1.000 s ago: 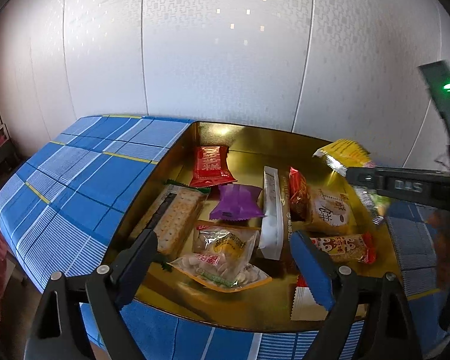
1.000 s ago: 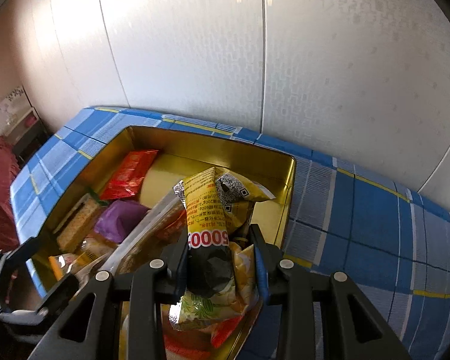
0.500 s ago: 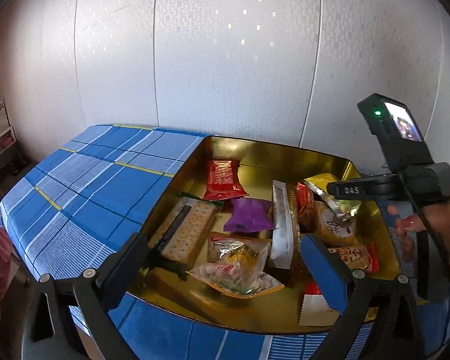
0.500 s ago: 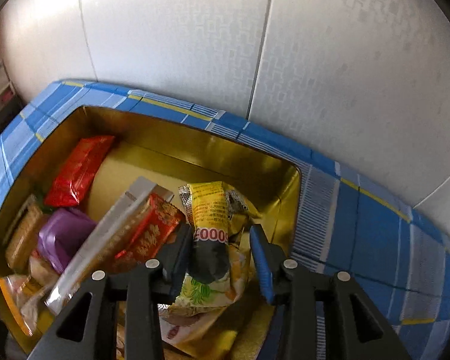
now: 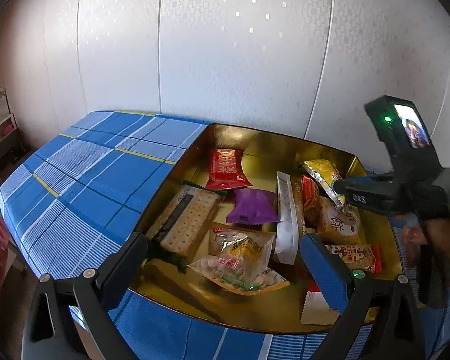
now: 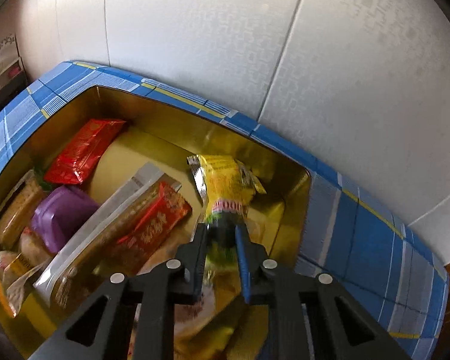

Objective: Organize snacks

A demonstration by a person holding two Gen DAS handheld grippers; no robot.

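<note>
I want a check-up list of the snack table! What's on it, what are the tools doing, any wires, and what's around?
Surface: blue plaid tablecloth under a gold tin.
Job's things: in the tin, a red packet, purple packet, cracker pack, long white packet and clear nut bag, overlapping; more packets at the right end.
Clutter: nothing seen outside the tin.
Grippers: left tool wide open, empty, at the tin's near edge; right tool shut on a yellow packet over the tin's far right corner.
Cables: nothing seen.
Surroundings: white panelled wall behind; small shelf far left.
</note>
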